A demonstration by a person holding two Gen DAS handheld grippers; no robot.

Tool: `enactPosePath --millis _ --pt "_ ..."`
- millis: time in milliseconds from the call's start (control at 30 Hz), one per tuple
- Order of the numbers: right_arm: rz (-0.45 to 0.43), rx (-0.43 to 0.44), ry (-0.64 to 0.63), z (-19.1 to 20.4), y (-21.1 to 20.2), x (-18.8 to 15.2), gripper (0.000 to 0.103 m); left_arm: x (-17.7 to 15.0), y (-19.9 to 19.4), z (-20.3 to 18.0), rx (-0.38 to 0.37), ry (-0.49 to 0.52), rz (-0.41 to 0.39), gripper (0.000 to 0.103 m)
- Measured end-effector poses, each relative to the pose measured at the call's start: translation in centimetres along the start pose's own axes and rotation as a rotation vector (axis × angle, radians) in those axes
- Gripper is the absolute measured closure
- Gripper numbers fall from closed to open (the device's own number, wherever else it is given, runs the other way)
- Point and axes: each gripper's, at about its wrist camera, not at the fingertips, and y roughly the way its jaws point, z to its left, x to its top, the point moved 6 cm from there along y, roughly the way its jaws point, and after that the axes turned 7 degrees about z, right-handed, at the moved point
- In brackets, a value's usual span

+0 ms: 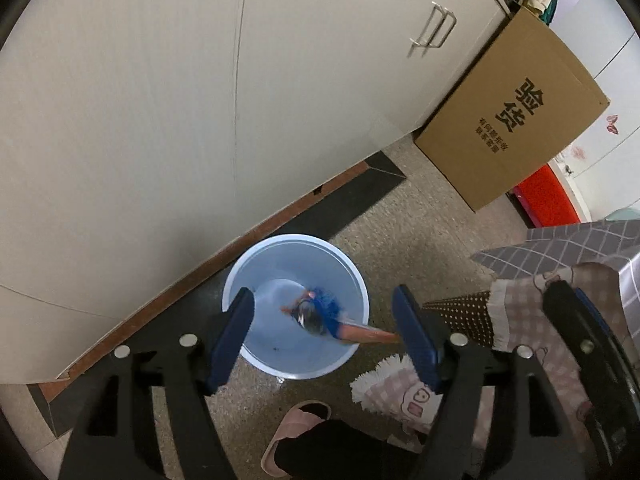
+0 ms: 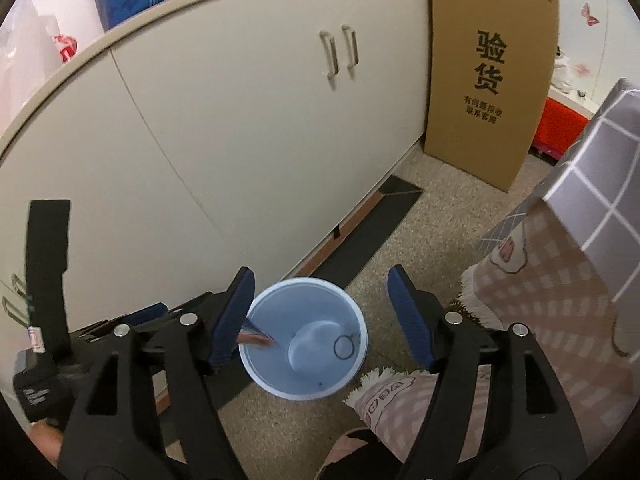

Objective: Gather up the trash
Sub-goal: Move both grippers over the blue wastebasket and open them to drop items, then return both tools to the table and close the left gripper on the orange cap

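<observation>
**Both grippers open over the blue bin**

The left gripper (image 1: 322, 322) hung over the pale blue bin (image 1: 248, 264) with its fingers spread wide and nothing pressed between the pads; in its view a blurred piece of trash (image 1: 320, 316), blue, silvery and orange-pink, showed inside the bin's mouth, its pink end reaching toward the right-hand finger; whether it touched that finger could not be told. The right gripper (image 2: 322, 314) also stood above the bin (image 2: 352, 312), fingers apart and gripping nothing; a blurred reddish wrapper edge (image 2: 256, 336) showed just beside its left finger, over the bin's rim, and a thin dark ring (image 2: 344, 347) lay on the bin's floor. The bin stood on a speckled floor (image 1: 420, 216) close to a row of cream cabinets (image 1: 160, 100); a brown cardboard box (image 1: 516, 112) with black printed characters leaned against the cabinets farther off. A pink checked cloth (image 2: 540, 292) with a fringe hung near the bin under a grey grid-patterned cover (image 2: 600, 168); a pink slipper (image 1: 292, 432) showed at the bottom of the left view.
</observation>
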Motion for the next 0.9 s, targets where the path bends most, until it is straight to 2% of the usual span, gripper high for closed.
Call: enactPosePath --millis 233,400,567,667,767,900 --pt "-0.019 0.008 0.012 -0.3 -1.5 0.2 0.033 -0.4 -1.2 0.1 0.002 -0.034 0.002 0.033" --pt "-0.040 0.039 0.026 0.0 -4.0 0.3 0.033 -1.1 -6.5 -0.7 -0.044 -0.032 -0.089 0.033" --pt "-0.120 0.096 0.042 0.4 -9.7 1.4 0.033 -1.4 -13.7 -2.5 -0.076 -0.002 -0.227 0.033" --pt "-0.180 0.134 0.059 0.0 -13.7 1.9 0.033 -2.2 -17.9 -4.4 -0.100 0.035 -0.307 0.030" --pt "-0.236 0.129 0.094 -1.8 -18.0 1.8 0.032 -3.6 -21.3 -7.3 -0.126 0.101 -0.361 0.029" --pt "-0.293 0.058 0.145 -6.2 -23.3 0.3 0.032 -6.8 -23.5 -13.0 -0.190 0.236 -0.372 0.029"
